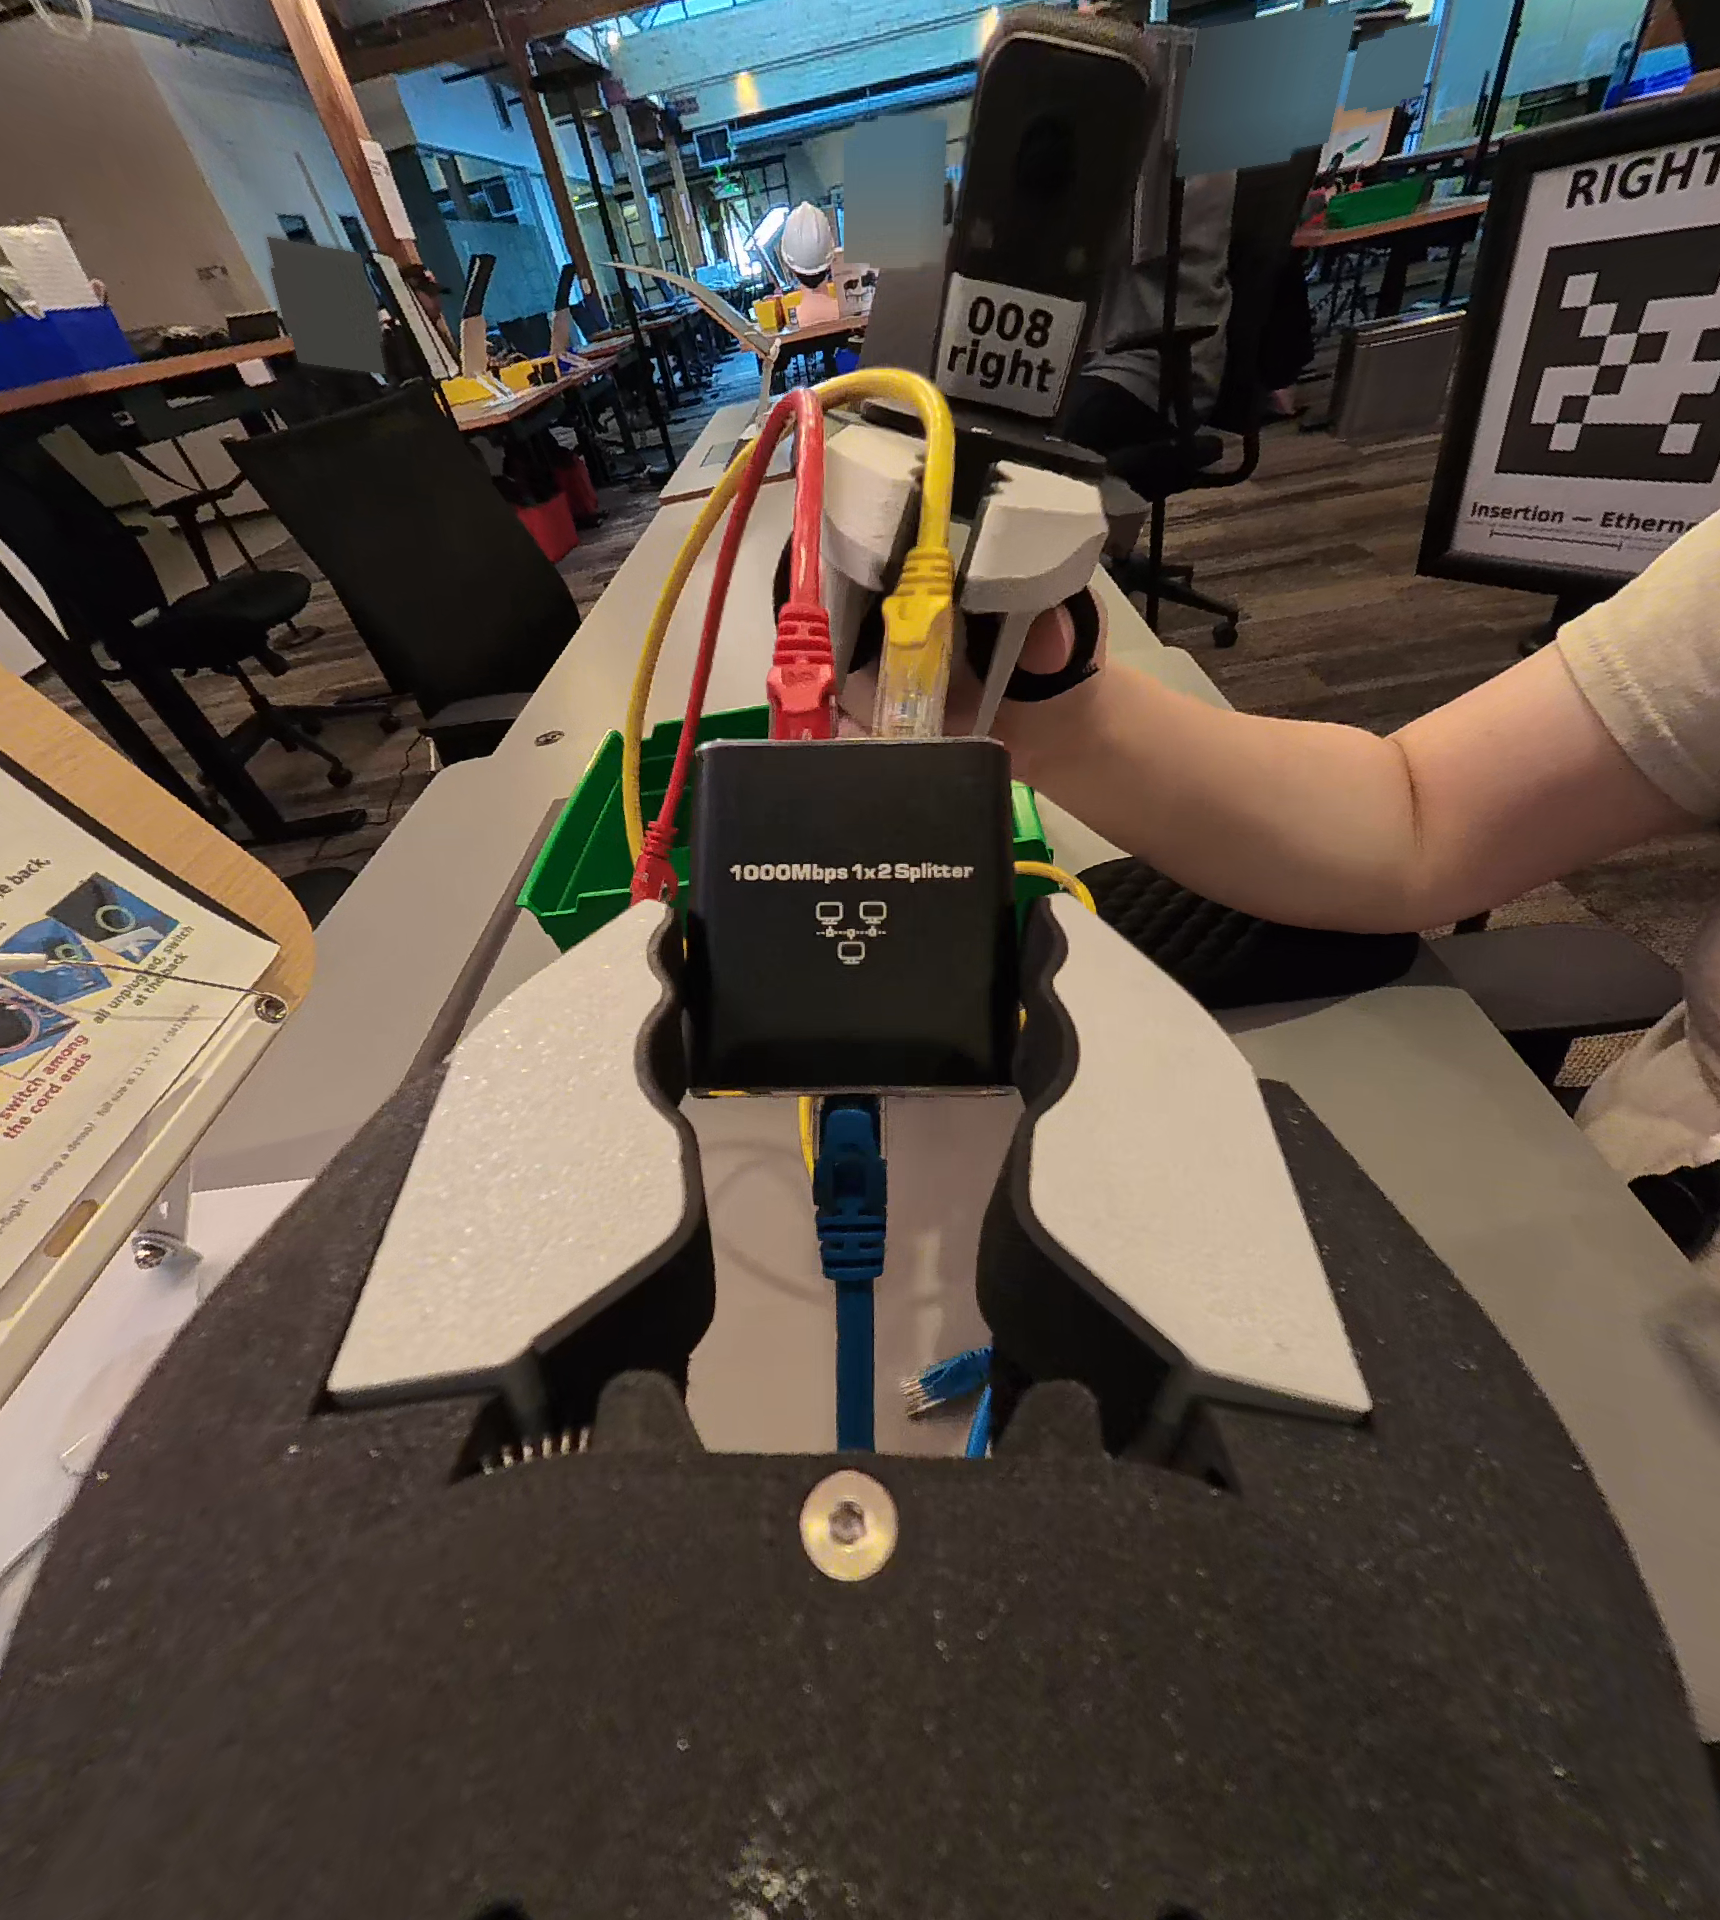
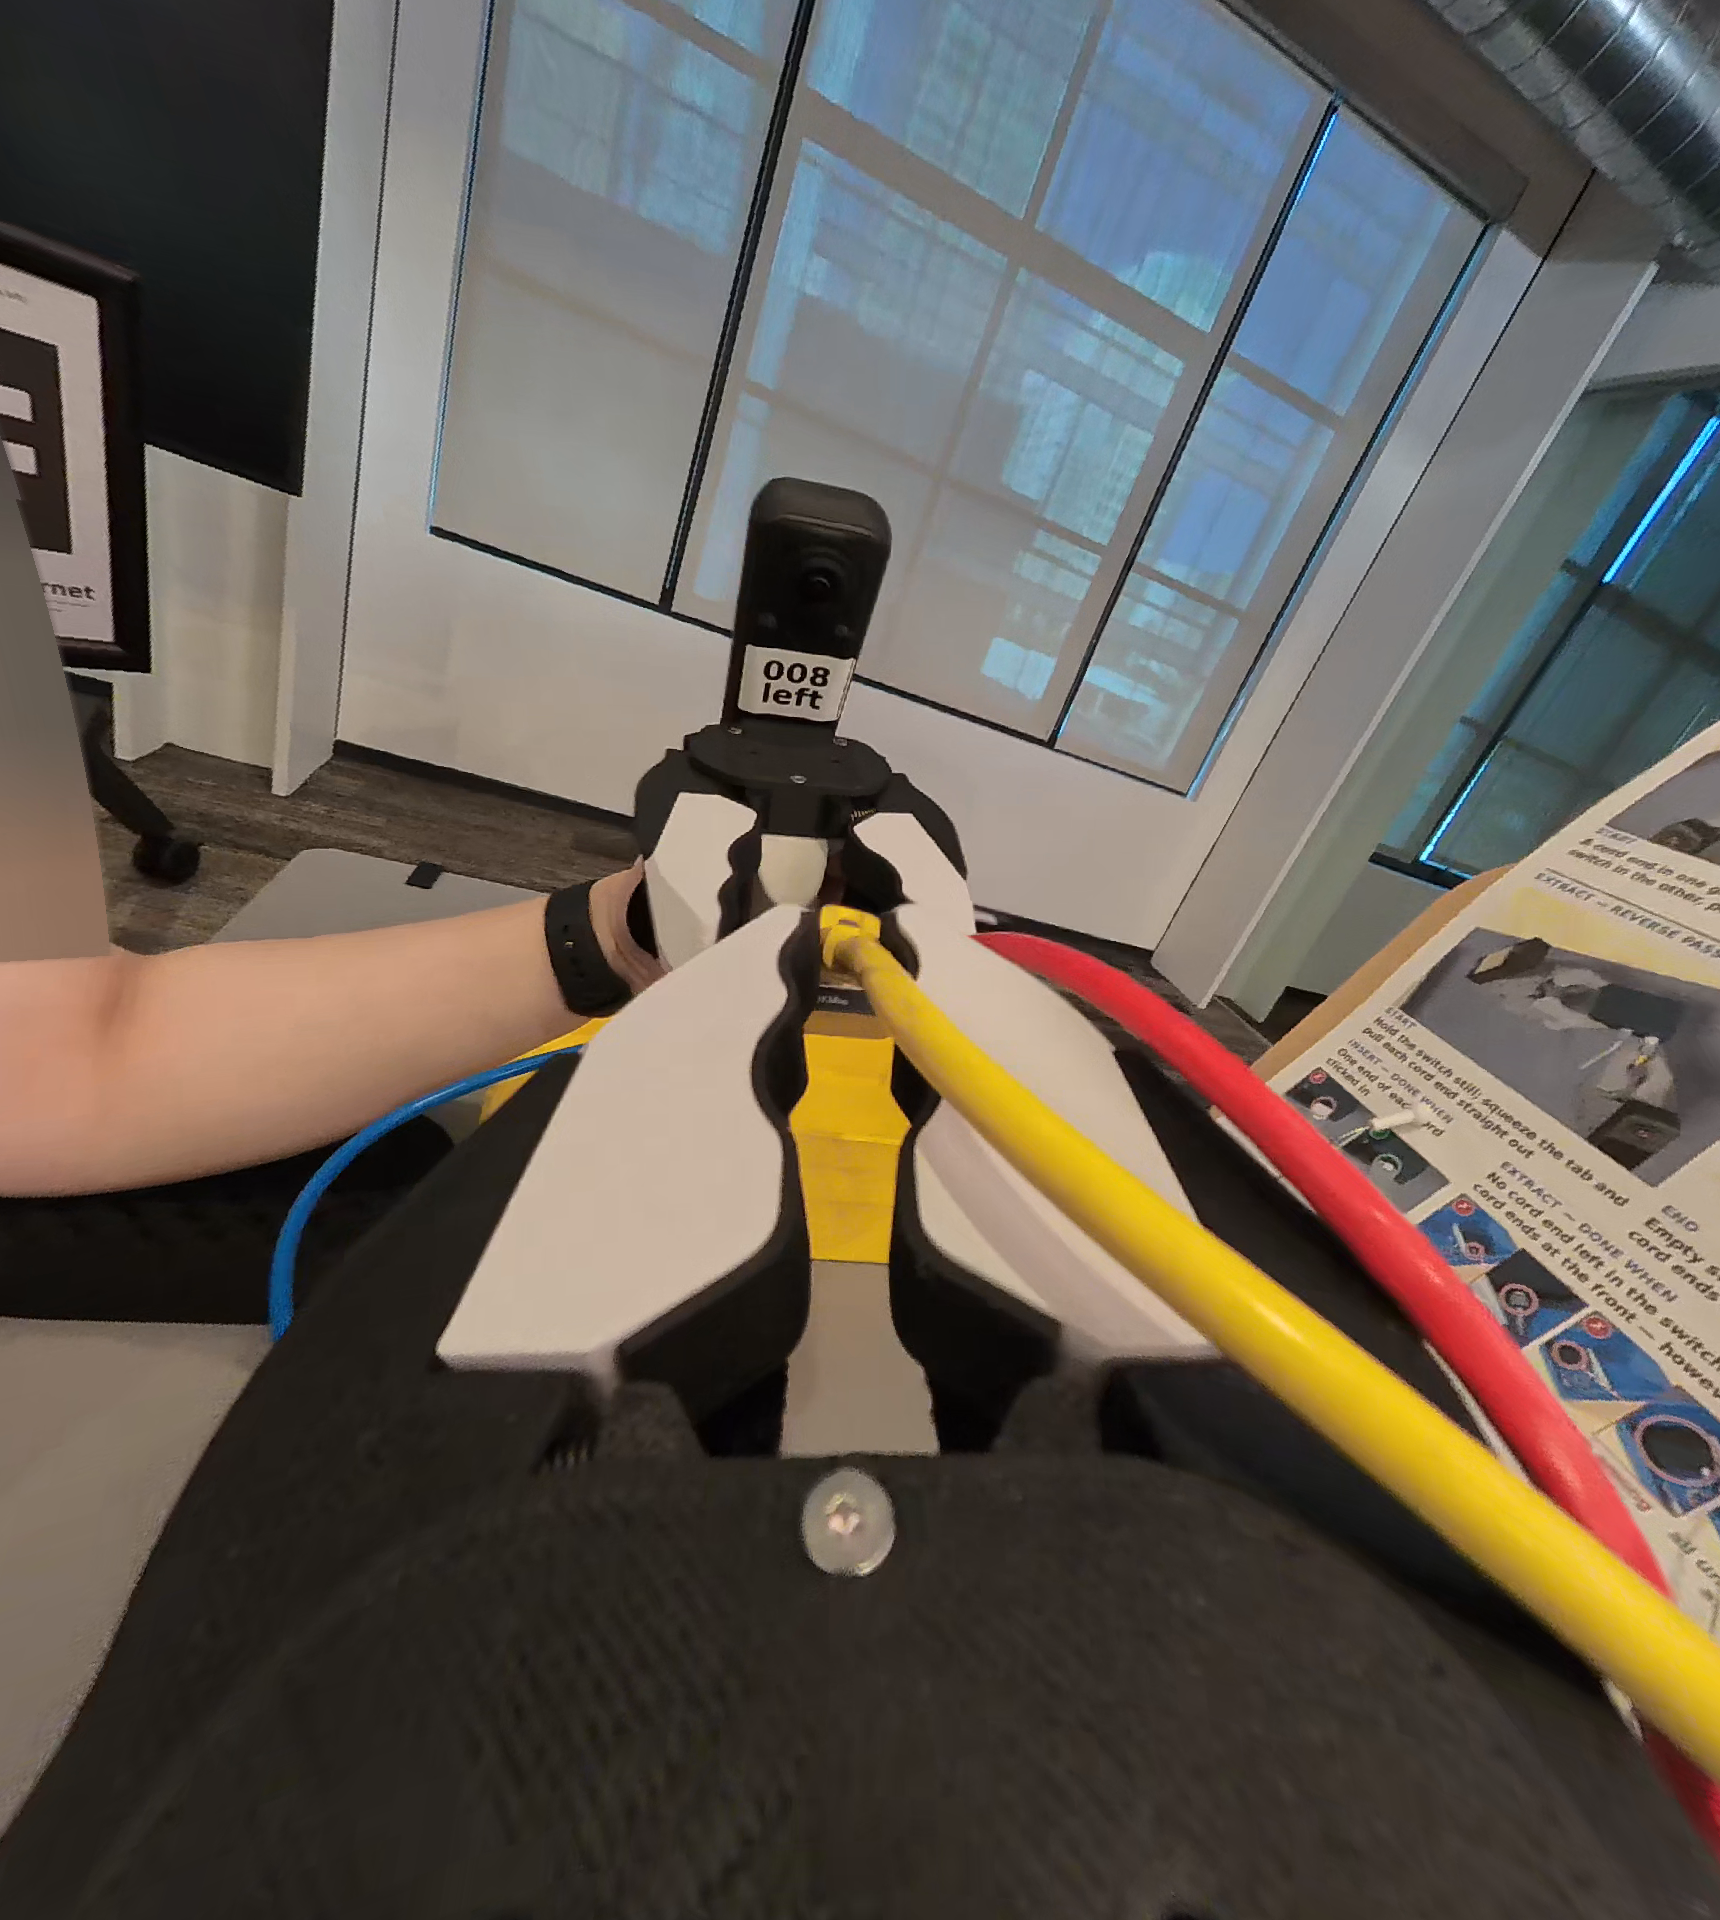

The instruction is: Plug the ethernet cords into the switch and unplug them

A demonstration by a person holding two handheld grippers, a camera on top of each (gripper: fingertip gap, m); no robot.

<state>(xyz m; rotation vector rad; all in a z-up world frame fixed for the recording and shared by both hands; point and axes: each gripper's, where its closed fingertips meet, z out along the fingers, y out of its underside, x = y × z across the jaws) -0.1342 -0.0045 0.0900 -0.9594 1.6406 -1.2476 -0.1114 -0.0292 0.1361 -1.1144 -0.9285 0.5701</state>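
Left gripper [image 1: 851, 997] is clamping the switch [image 1: 851, 914] while right gripper [image 2: 840, 935] is pinching the yellow plug [image 1: 913, 655] at its port, needing a straight push or pull.

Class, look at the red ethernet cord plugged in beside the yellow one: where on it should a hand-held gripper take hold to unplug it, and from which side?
Probably the ribbed red boot just behind the plug, where the red ethernet cord is stiffest. Approach from the port face of the black switch, along the plug's axis, so the pull is straight out. The yellow plug sits close beside it, leaving little room.
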